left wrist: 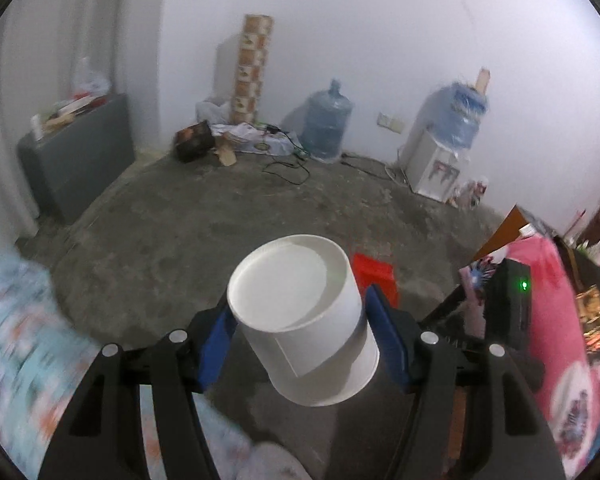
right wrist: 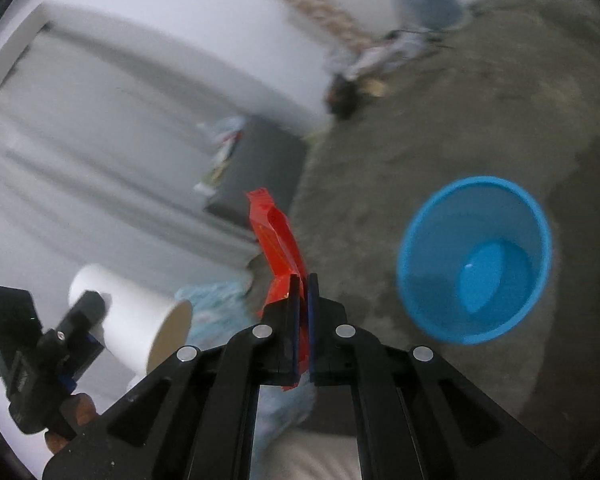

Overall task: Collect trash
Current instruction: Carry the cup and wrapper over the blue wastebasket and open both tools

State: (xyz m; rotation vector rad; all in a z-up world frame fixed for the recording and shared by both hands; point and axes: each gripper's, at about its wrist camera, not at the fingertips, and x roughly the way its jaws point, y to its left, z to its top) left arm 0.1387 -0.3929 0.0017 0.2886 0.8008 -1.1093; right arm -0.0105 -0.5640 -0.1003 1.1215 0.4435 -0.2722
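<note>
Trash is in both claws, a white cup [left wrist: 304, 320] clamped across the left gripper's [left wrist: 300, 316] wide-set jaws and a red wrapper [right wrist: 278, 248] pinched upright in the closed right gripper [right wrist: 304, 280], which looks nearer the blue bin [right wrist: 474, 260] standing ahead-right.

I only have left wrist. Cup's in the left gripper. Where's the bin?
Observer: Right wrist view shows a blue bin on the floor, right of the right gripper.
Operator: Anything in it?
Observer: It looks empty; I see only its blue bottom.
Operator: Right gripper holding anything?
Observer: Shut on a red wrapper, which sticks up past the fingertips.
Operator: Is my cup visible there?
Observer: Yes, the white paper cup in the left gripper sits at lower left, across the wrapper from the bin.
</note>
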